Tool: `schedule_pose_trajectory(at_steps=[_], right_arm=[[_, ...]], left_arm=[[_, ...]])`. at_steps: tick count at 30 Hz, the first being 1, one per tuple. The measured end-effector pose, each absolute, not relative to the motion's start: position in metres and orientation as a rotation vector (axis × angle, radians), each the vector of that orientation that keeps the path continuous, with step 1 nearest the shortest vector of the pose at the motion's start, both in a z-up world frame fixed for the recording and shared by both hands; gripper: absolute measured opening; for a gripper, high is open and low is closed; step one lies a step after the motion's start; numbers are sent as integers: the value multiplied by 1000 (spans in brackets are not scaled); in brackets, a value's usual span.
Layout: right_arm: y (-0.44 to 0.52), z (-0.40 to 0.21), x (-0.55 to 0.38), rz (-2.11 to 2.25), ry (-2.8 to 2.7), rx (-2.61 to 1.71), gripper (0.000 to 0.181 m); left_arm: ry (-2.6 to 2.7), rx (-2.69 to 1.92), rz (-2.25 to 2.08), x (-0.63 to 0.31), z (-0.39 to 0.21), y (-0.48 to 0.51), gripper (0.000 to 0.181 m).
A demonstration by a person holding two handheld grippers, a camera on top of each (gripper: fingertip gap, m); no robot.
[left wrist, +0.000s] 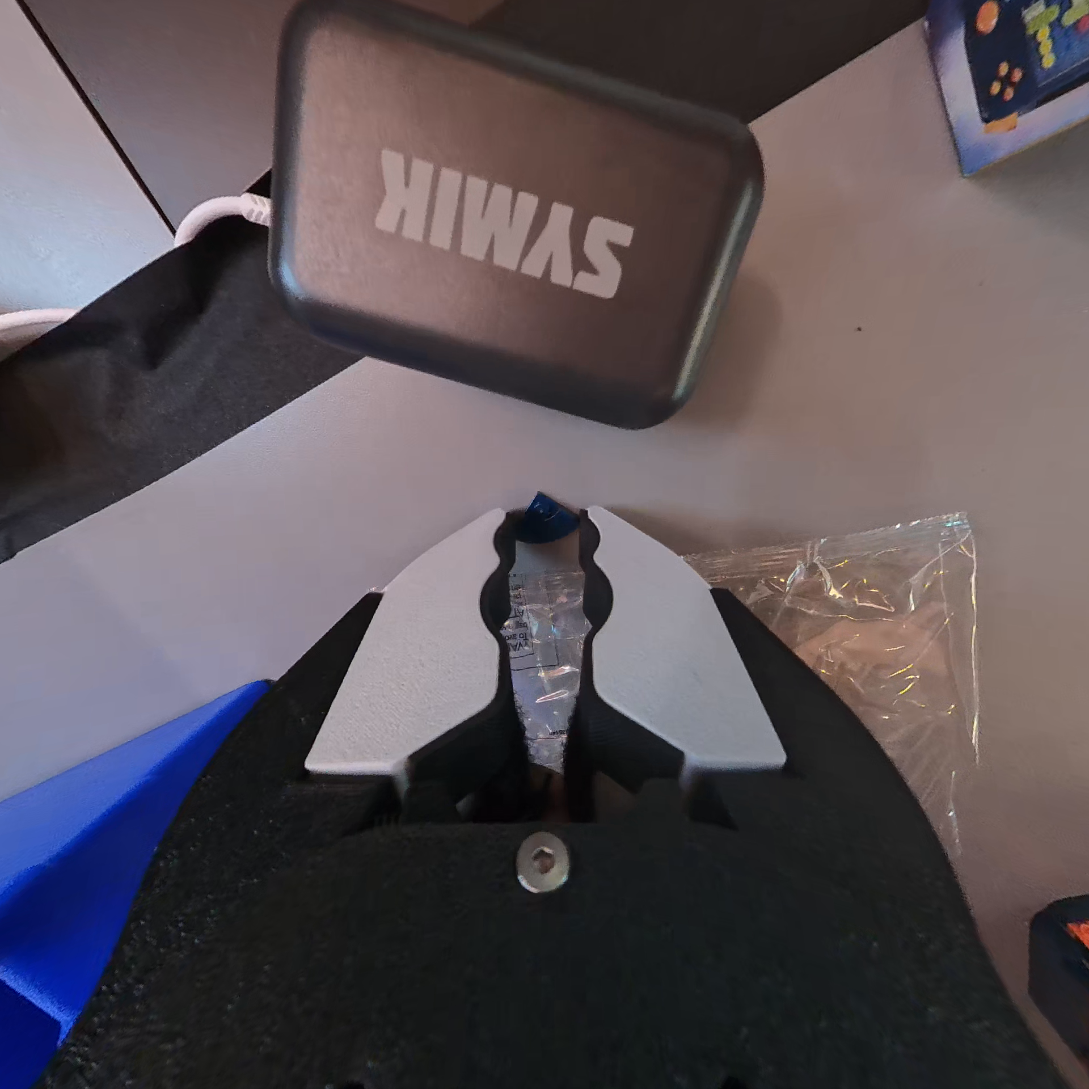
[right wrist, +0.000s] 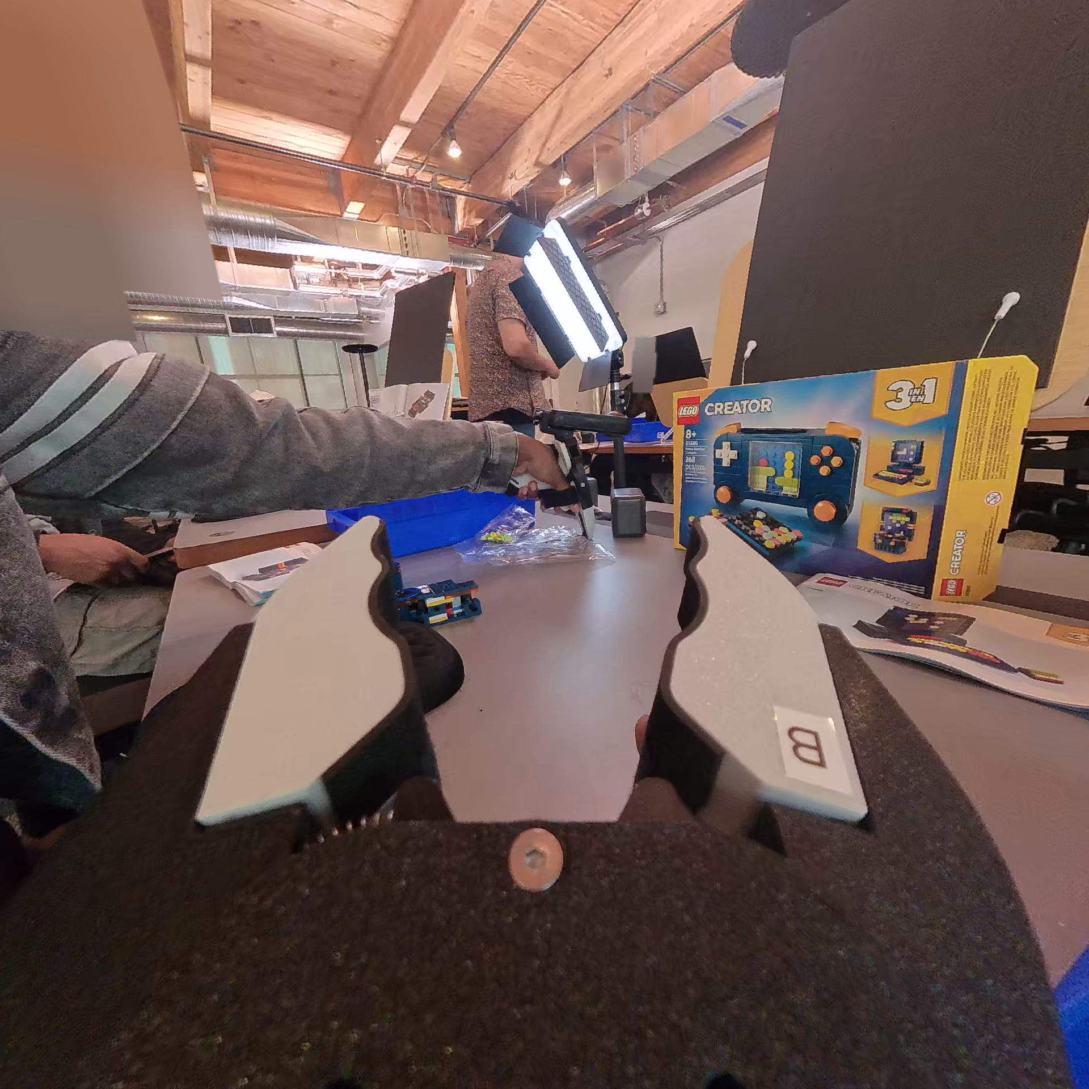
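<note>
My left gripper (left wrist: 545, 514) is shut on a small dark blue brick (left wrist: 543, 524), pinched at the fingertips just above the grey table. A crumpled clear plastic bag (left wrist: 837, 636) lies under and to the right of it. A black case with white lettering (left wrist: 507, 218) stands just ahead. My right gripper (right wrist: 539, 530) is open and empty, held low over the table. A partly built dark blue brick model (right wrist: 439, 598) sits just past its left finger. The left gripper also shows in the right wrist view (right wrist: 583, 521), held by a hand, tips down at the bag (right wrist: 530, 545).
A colourful toy box (right wrist: 854, 471) stands at the right, an open instruction booklet (right wrist: 972, 642) in front of it. A blue bin (right wrist: 436, 518) and another booklet (right wrist: 265, 568) lie at the left. A black cloth (left wrist: 147, 365) lies left of the case. A person stands behind by a lamp. The tips of one gripper are about 55 cm away from the tips of the other.
</note>
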State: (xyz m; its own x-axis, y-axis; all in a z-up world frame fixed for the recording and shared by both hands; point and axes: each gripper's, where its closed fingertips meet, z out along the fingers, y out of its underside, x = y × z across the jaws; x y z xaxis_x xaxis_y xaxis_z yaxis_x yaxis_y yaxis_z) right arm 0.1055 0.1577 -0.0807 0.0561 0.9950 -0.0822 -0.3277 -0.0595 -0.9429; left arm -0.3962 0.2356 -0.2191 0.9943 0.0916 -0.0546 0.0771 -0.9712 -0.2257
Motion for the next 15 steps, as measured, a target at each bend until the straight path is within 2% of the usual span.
schedule_pose_trajectory(at_steps=[6, 8, 11, 13, 15], right_arm=[[157, -80, 106, 1358, -880, -1040, 93], [155, -80, 106, 1349, -888, -1028, 92], [150, -80, 103, 1308, -929, -1009, 87], [139, -81, 96, 1220, -1028, -973, 74], [122, -74, 84, 1121, -1118, -895, 63]], left_arm=[[-55, -2716, -89, -367, -192, 247, 19], [-22, -2475, -308, -332, -155, 254, 18], [75, -1905, -806, -246, -64, 235, 18], [111, -1558, -1130, -190, -9, 191, 18], [144, -1354, -1332, -141, 17, 141, 18]])
